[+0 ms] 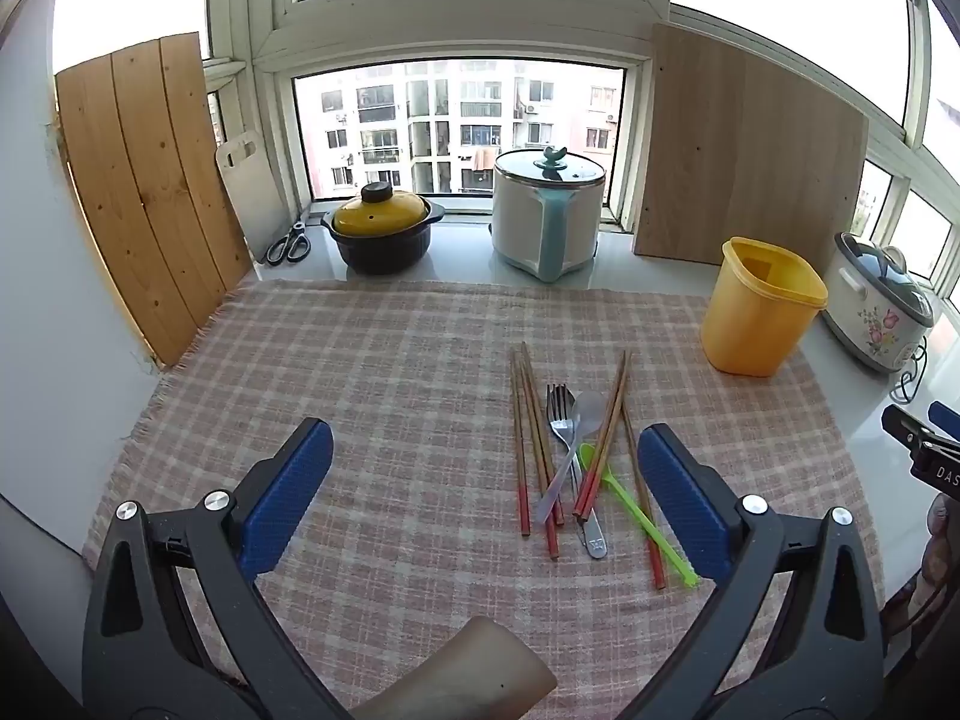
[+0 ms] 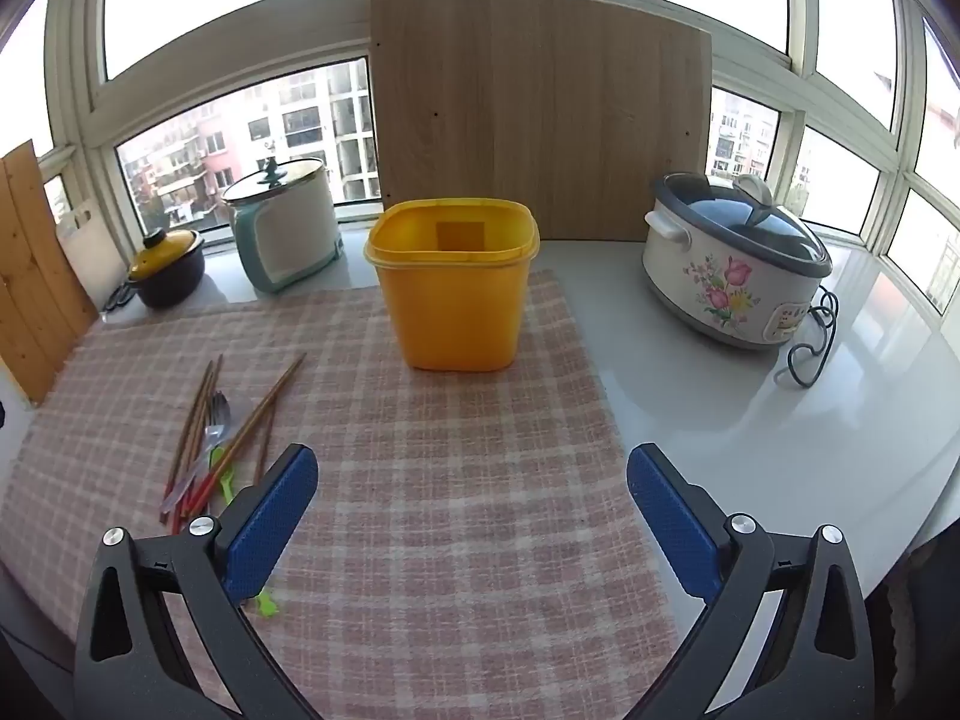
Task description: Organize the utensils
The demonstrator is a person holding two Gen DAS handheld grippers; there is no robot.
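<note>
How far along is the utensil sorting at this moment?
Nothing looks done: the yellow container appears empty. Nothing is in hand either; the left gripper and right gripper hover open over the checked cloth. All is left: the chopsticks, fork, metal spoon and green spoon lie piled on the cloth.

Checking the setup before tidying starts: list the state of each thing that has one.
left gripper: open, empty
right gripper: open, empty
yellow container: upright, lidless, empty as far as visible
utensil pile: loose, crossed on cloth
yellow-lidded pot: lid on
rice cooker: lid closed
</note>
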